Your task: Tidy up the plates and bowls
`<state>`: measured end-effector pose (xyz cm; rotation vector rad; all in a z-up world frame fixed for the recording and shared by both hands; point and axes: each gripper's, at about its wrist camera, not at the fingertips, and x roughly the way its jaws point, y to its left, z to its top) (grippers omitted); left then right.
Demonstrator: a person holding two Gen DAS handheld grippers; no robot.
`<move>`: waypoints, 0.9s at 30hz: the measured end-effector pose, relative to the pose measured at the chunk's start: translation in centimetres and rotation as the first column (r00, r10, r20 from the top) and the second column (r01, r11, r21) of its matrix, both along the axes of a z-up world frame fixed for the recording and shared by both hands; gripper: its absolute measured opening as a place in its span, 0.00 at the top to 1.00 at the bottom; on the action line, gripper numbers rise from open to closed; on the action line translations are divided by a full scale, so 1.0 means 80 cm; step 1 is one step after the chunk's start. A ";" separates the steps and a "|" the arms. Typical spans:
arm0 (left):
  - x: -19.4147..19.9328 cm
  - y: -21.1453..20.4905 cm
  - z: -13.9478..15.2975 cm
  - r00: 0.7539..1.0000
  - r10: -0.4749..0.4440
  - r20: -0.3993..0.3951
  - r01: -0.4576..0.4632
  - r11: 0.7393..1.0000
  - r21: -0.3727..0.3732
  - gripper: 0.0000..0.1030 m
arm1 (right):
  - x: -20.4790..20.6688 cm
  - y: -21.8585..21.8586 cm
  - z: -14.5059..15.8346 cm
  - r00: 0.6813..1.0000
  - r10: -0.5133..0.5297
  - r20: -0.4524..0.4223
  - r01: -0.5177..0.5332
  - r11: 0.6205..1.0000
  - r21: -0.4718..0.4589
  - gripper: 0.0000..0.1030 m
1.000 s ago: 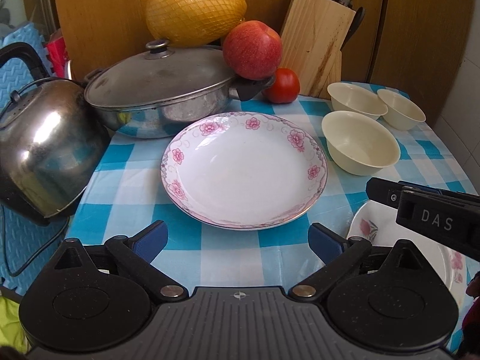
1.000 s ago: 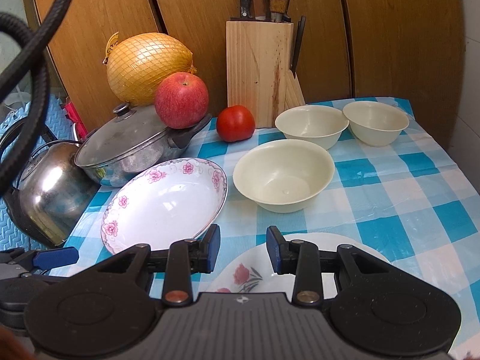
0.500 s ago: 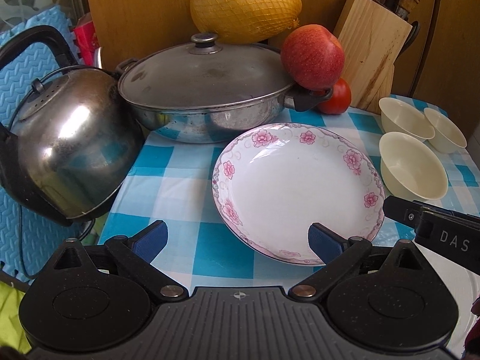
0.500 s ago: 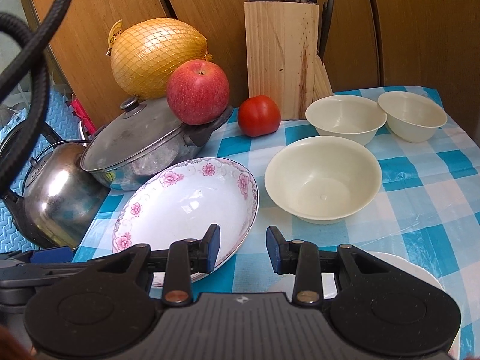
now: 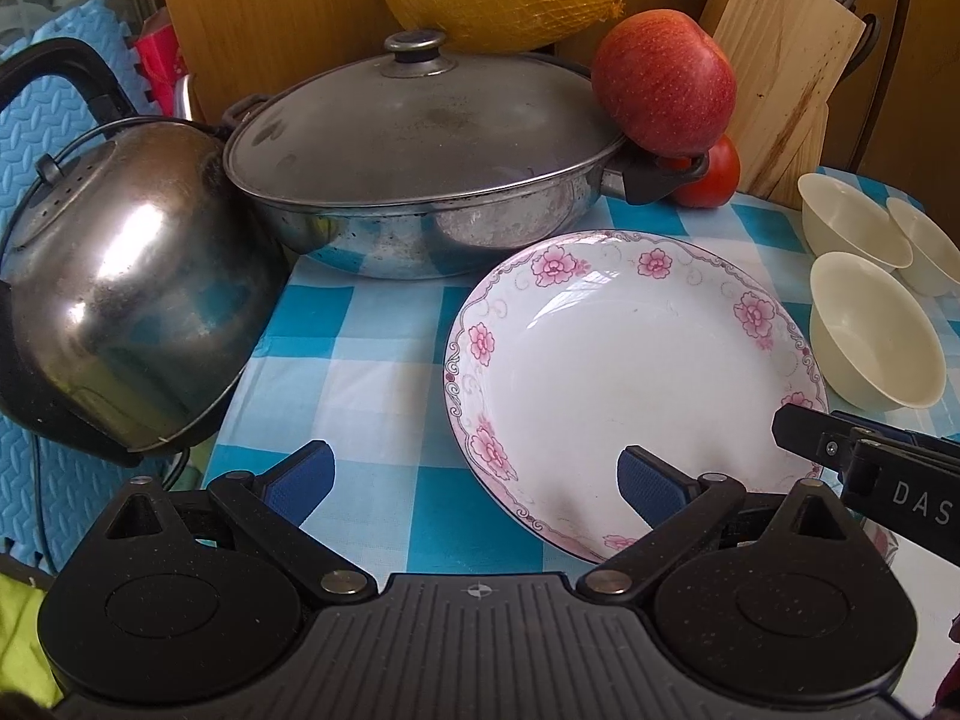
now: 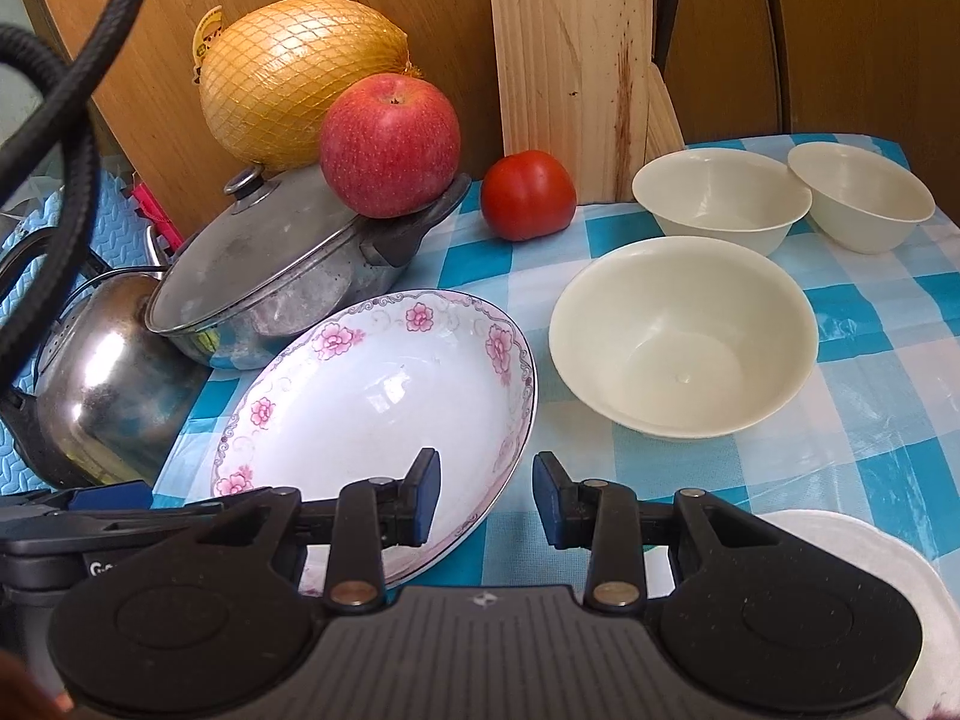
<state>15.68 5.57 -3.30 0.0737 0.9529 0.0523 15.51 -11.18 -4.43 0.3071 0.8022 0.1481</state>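
A white deep plate with pink flowers (image 5: 636,372) (image 6: 372,414) lies on the blue checked cloth. My left gripper (image 5: 474,477) is wide open, its right finger over the plate's near part, its left finger over the cloth. My right gripper (image 6: 486,498) stands open with a narrow gap; the plate's right rim runs between its jaws and the pads are not pressing it. A second flowered plate (image 6: 852,576) (image 5: 918,564) lies under the right gripper. Three cream bowls (image 6: 684,336) (image 6: 720,198) (image 6: 858,192) stand to the right.
A lidded steel pot (image 5: 414,168) with an apple (image 5: 666,84) on its handle stands just behind the plate. A steel kettle (image 5: 120,306) sits at the table's left edge. Netted pomelo (image 6: 300,78), tomato (image 6: 528,195) and knife block (image 6: 570,72) line the wooden back wall.
Both grippers have moved forward and slightly down toward the flowered plate. It now fills more of each view, with its rim between the right jaws. Nothing on the table has moved.
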 end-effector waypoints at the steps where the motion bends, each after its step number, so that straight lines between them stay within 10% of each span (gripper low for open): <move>1: 0.003 0.000 -0.002 1.000 -0.001 -0.004 0.001 1.000 0.003 0.01 | 0.002 0.000 -0.001 1.000 -0.001 -0.003 0.001 1.000 0.001 0.69; 27: 0.055 -0.012 -0.021 0.998 -0.040 -0.039 0.041 0.999 0.024 0.06 | 0.038 0.011 -0.020 0.999 0.042 -0.035 -0.042 0.999 -0.007 0.67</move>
